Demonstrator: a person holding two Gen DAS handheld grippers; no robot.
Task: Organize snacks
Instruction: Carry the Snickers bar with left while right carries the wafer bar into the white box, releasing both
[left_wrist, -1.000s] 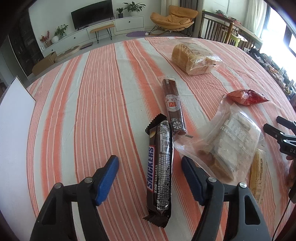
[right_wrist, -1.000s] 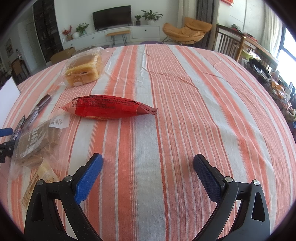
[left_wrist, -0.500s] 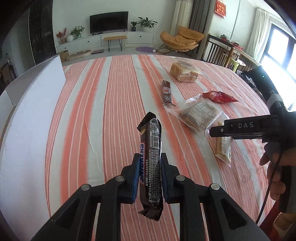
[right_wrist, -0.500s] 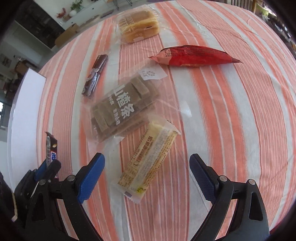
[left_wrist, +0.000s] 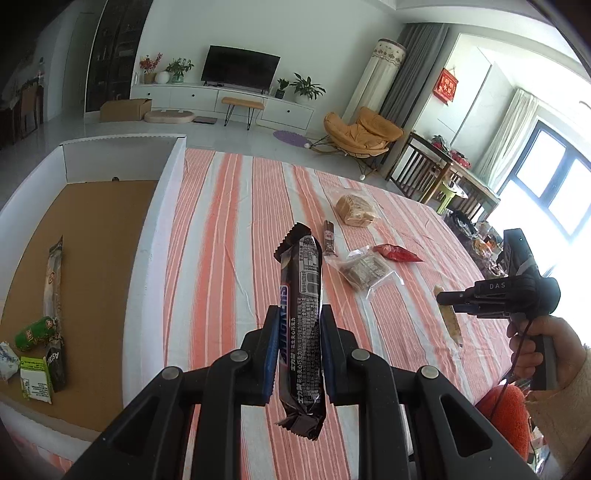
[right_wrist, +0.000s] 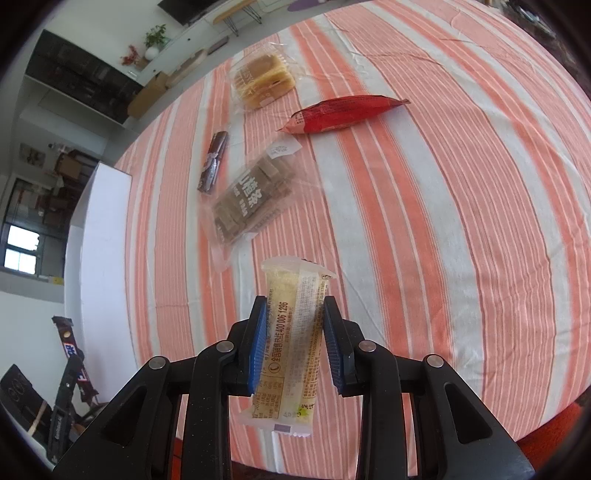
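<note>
Already white box holding several snack packets, left tool clamping Snickers bar, right tool gripping yellow packet

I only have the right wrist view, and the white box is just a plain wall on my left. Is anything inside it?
Observer: Yes. The box holds several snacks bunched at its near end, among them a green packet.
Operator: Is there room further in?
Observer: Its far part shows only bare brown floor.
Operator: How is the left tool holding its load?
Observer: The left tool is shut on the chocolate bar, gripping it around the middle.
</note>
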